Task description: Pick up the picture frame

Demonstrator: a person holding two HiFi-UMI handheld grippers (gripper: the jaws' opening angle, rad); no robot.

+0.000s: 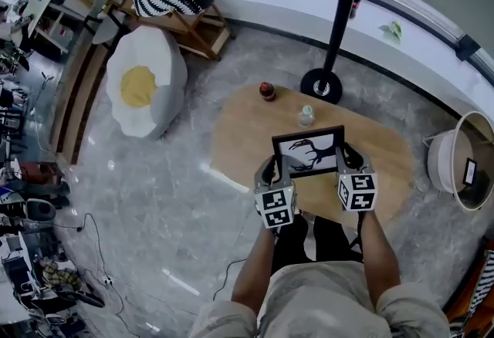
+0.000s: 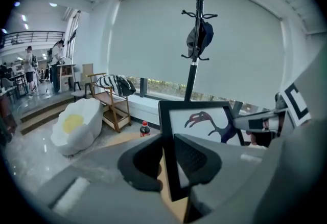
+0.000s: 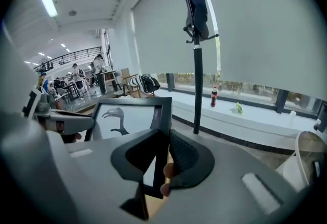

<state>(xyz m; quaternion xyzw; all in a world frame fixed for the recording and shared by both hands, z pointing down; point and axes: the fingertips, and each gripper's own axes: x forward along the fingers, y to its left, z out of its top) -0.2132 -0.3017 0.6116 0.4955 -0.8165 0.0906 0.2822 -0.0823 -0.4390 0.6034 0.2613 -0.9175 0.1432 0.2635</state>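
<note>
**I hold the black rectangular picture frame (image 1: 309,153) upright in both tongs, above the oval wooden bench (image 1: 239,136).**

My left tongs (image 2: 168,159) are clamped on the picture frame's left rail, my right tongs (image 3: 164,159) on its right rail. Each grip has only a narrow edge. I judge that if my hands drift apart or one side slackens, the frame could pivot and drop near the small clear bottle (image 1: 306,116).

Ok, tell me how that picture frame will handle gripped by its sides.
The picture frame looks rigid, spanning flat between the left gripper and right gripper. Thin, so probably light. Narrow edges might pivot in the grip.
</note>
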